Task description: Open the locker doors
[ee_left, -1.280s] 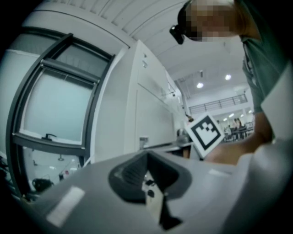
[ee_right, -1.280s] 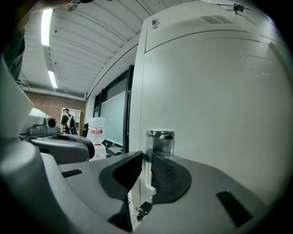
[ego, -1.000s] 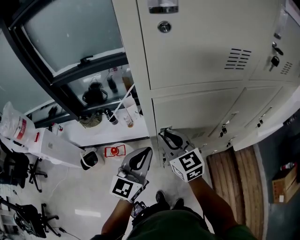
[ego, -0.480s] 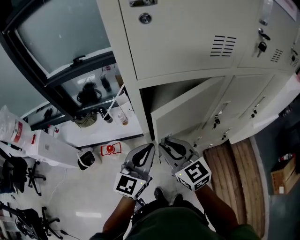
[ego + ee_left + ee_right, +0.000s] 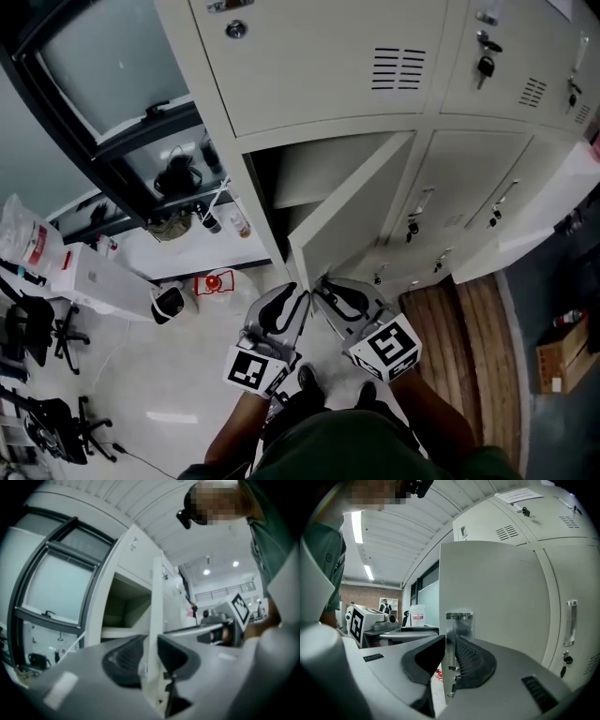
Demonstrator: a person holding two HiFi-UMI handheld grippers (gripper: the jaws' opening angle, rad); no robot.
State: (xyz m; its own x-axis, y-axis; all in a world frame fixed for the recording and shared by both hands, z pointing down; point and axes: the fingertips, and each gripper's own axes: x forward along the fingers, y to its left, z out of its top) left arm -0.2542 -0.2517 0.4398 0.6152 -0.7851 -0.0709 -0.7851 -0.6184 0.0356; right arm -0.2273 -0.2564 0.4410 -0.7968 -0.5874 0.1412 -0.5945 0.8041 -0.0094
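A bank of cream lockers fills the head view. The lower left locker door (image 5: 347, 202) stands swung out toward me, baring its compartment (image 5: 309, 173). My right gripper (image 5: 323, 289) is at the door's free edge. In the right gripper view its pads (image 5: 468, 660) are closed on the chrome latch plate (image 5: 459, 617) of the door (image 5: 497, 597). Its jaws have just been opening a little, with the plate between them. My left gripper (image 5: 292, 295) hovers beside it, jaws slightly apart. The door's edge (image 5: 154, 597) shows in that gripper's (image 5: 149, 656) gap.
The other lockers are shut; keys hang in the upper right lock (image 5: 486, 66). A dark-framed window (image 5: 103, 66) and a cluttered white counter (image 5: 94, 281) lie to the left, with office chairs (image 5: 37, 328). A wooden platform (image 5: 469, 328) and a cardboard box (image 5: 562, 356) are to the right.
The lower left door went from shut to widely swung out. Both grippers drew back toward me with its edge, and the whole view shifted.
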